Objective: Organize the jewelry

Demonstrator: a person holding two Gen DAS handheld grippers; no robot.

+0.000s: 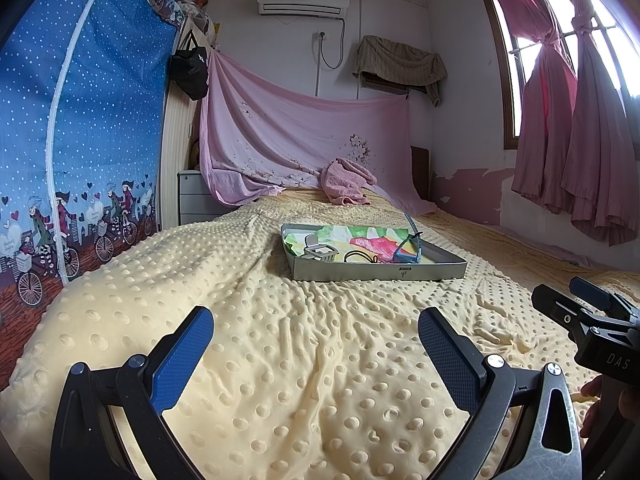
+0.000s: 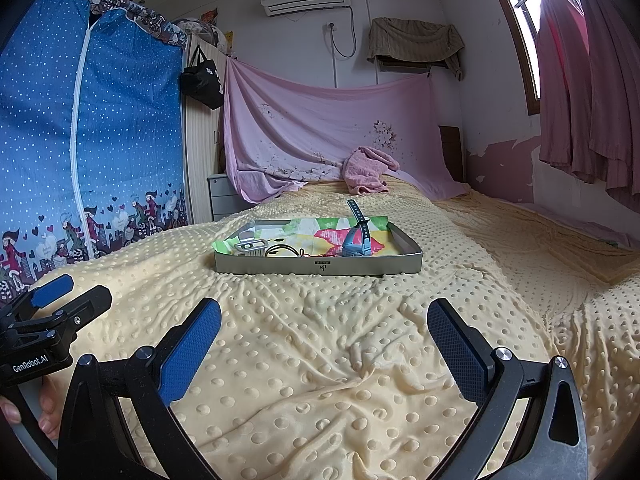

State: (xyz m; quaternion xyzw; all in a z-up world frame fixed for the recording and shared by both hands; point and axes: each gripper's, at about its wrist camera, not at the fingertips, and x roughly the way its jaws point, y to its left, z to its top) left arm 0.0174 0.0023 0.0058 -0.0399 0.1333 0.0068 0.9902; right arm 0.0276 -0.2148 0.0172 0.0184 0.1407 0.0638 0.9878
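A shallow grey metal tray [image 1: 380, 271] [image 2: 320, 267] lined with colourful paper sits on the yellow dotted bedspread, ahead of both grippers. In it lie a blue watch [image 1: 406, 250] [image 2: 356, 238] with its strap sticking up, a dark bracelet loop [image 1: 358, 257] [image 2: 280, 251] and a small silver basket-like holder [image 1: 320, 253] [image 2: 251, 246]. My left gripper [image 1: 316, 354] is open and empty above the bedspread, short of the tray. My right gripper [image 2: 324, 346] is open and empty, also short of the tray. Each gripper shows at the edge of the other's view.
The yellow bedspread [image 1: 280, 360] covers the bed. A pink towel [image 1: 346, 184] lies at the head under a hanging pink sheet. A blue fabric wardrobe [image 1: 80, 140] stands left, with a grey drawer unit [image 1: 196, 196] beside it. Pink curtains [image 1: 576, 140] hang right.
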